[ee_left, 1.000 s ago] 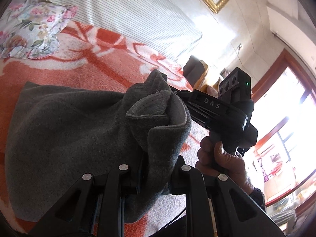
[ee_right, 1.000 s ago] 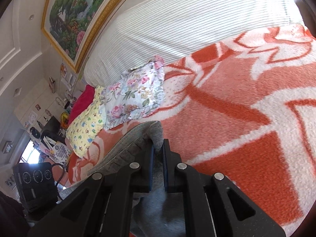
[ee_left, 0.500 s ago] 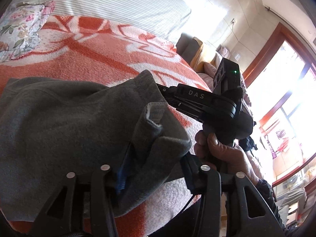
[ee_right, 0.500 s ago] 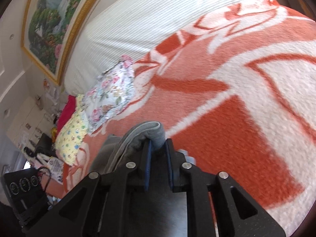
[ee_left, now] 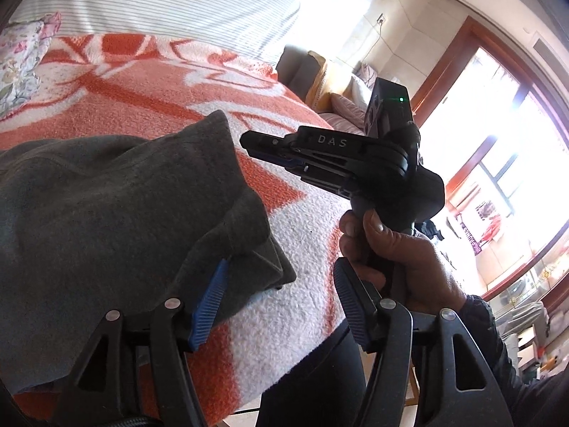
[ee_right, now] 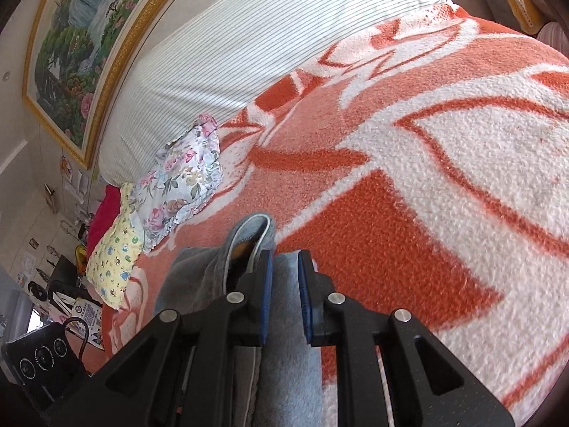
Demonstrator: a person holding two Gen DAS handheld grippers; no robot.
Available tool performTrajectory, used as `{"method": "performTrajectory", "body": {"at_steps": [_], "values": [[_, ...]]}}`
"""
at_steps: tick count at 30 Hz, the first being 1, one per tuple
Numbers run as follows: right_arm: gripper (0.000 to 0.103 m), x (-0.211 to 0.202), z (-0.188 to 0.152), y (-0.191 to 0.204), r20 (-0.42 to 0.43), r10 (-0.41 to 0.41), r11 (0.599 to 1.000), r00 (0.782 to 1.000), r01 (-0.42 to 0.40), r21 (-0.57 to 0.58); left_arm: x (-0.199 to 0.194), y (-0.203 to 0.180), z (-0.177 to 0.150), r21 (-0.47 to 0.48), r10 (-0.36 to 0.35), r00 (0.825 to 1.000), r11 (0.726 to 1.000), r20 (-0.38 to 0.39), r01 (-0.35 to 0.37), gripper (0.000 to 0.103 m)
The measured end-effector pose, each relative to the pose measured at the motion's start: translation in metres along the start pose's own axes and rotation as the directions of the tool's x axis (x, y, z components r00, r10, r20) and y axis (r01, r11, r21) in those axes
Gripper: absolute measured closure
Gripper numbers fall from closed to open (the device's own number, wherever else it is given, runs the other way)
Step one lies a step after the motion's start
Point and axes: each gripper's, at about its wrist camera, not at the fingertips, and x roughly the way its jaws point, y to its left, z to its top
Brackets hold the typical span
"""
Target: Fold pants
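**Fold laid down, grippers letting go**

Left gripper (ee_left: 281, 306) has its jaws opening, and they stand wide apart; the grey pants (ee_left: 106, 213) lie slack against the inner side of its left pad only, so nothing is pinched. In the same view the right gripper (ee_left: 270, 149), carried in a hand (ee_left: 398, 263), hangs just past the pants' far corner with its tip clear of the cloth. From its own camera the right gripper (ee_right: 286, 295) shows 2 blue pads a little apart with grey cloth lying between and under them (a cuff or hem curls up just left of the left pad); the pads do not seem to press on it, so I read it as released.

The pants sit in a doubled, lumpy stack on the orange-and-white blanket (ee_left: 313, 220), near the bed's front edge and toward its right-hand corner as the left camera sees it.

My judgement: 1 fold at least is down, since layers show at the near corner. What remains is likely smoothing the raised corner and perhaps another fold; how many are needed I cannot tell.
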Motion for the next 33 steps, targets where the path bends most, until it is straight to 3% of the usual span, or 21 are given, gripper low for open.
{"method": "performTrajectory", "body": {"at_steps": [5,11,14,20,26,29,33], "values": [[0.085,-0.008,-0.01,0.014,-0.001,-0.015,1.0,1.0,0.015,-0.013,-0.026,0.022,-0.002,-0.059,0.019,0.999,0.998,0.027,-0.017,0.035],[0.077,-0.019,-0.021,0.038,0.038,-0.064,0.997,0.997,0.066,-0.05,-0.057,0.063,-0.004,-0.159,0.078,0.995,0.985,0.058,-0.068,0.032],[0.076,-0.02,-0.024,0.053,0.055,-0.098,0.991,0.994,0.103,-0.088,-0.07,0.088,-0.002,-0.224,0.117,0.99,0.97,0.079,-0.097,0.031],[0.076,-0.011,-0.025,0.078,0.034,-0.07,0.986,0.997,0.075,-0.15,-0.083,0.126,-0.003,-0.325,0.144,0.985,0.939,0.092,-0.107,0.031],[0.066,-0.013,-0.035,0.087,0.027,-0.14,0.972,0.99,0.142,-0.185,-0.088,0.142,0.004,-0.316,0.206,0.975,0.933,0.082,-0.171,0.029],[0.066,-0.023,-0.047,0.086,0.034,-0.184,0.966,0.982,0.187,-0.182,-0.085,0.146,0.017,-0.283,0.193,0.979,0.945,0.067,-0.167,0.029],[0.066,-0.031,-0.062,0.087,0.022,-0.18,0.969,0.983,0.181,-0.165,-0.063,0.134,0.065,-0.108,0.13,0.991,0.986,0.006,-0.129,0.029]]}}
